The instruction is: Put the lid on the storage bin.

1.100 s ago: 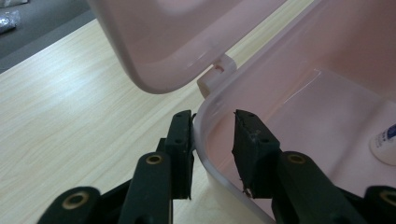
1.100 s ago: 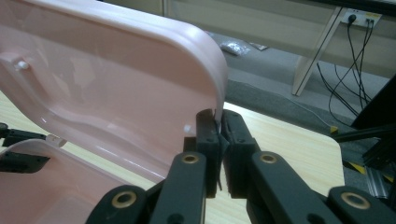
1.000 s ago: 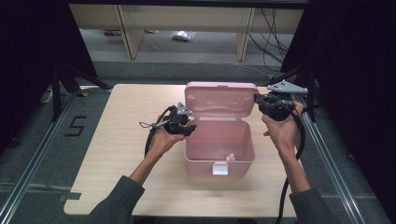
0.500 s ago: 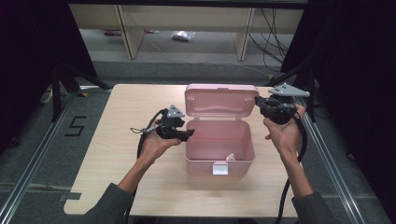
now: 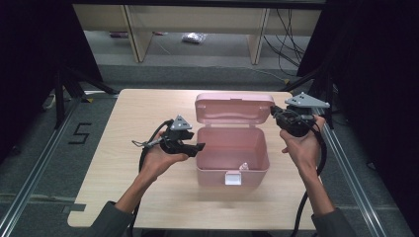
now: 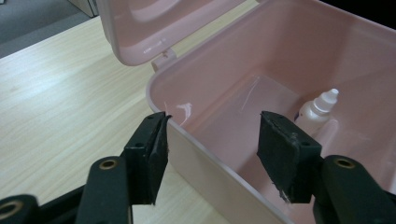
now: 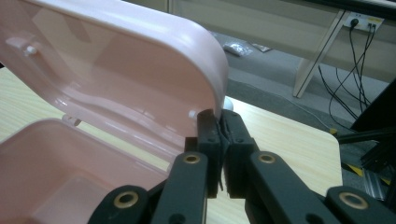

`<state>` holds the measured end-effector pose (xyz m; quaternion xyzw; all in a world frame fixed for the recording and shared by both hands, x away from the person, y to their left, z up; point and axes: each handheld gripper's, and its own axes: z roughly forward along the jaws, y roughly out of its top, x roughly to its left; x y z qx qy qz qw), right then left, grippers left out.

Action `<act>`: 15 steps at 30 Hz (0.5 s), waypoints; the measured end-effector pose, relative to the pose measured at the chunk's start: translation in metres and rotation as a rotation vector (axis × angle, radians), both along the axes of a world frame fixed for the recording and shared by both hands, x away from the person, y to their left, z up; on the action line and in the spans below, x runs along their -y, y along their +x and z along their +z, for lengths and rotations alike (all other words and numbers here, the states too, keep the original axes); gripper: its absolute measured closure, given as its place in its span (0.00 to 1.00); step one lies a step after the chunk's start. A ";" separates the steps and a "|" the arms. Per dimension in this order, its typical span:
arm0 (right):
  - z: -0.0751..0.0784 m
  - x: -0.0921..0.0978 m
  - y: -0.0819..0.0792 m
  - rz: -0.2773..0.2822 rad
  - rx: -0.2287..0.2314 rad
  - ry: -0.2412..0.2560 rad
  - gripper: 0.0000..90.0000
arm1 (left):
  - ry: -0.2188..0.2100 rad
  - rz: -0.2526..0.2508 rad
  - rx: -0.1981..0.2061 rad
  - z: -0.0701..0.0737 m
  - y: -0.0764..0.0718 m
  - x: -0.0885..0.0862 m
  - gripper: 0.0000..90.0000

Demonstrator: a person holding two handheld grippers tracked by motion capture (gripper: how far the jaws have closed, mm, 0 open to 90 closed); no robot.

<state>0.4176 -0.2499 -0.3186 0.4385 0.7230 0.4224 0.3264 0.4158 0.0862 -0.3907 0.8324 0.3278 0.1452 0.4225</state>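
Observation:
A pink plastic box (image 5: 232, 183) stands open mid-table, its lid (image 5: 232, 108) raised upright at the back. Inside, by the front wall, lies a small white dropper bottle (image 6: 317, 109), visible from above as a pale bottle (image 5: 243, 168). My left gripper (image 5: 200, 146) is open at the box's left wall (image 6: 205, 158). In the left gripper view, one jaw is outside the rim and the other over the inside, with the gripper (image 6: 212, 135) holding nothing. My right gripper (image 5: 273, 112) is shut on the lid's right edge (image 7: 212, 70), its fingertips pinching the rim in the right gripper view (image 7: 220, 126).
The box sits on a light wooden table (image 5: 123, 148) with bare room to the left and front. A white latch (image 5: 232, 177) hangs on the box's front. Metal rails (image 5: 356, 168) run along both sides, and cables (image 5: 291, 29) and shelving lie beyond the far edge.
My left gripper has drifted slightly toward the person and lower beside the box's left wall. The right gripper and the lid have stayed put.

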 end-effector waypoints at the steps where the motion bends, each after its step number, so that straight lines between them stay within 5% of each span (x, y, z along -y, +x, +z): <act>1: 0.000 0.001 -0.001 0.005 -0.011 -0.009 0.98 | -0.009 -0.004 0.001 0.000 -0.001 0.000 0.47; 15: -0.003 0.005 -0.011 0.023 -0.013 -0.008 0.97 | -0.041 -0.012 0.001 0.001 -0.021 -0.013 0.45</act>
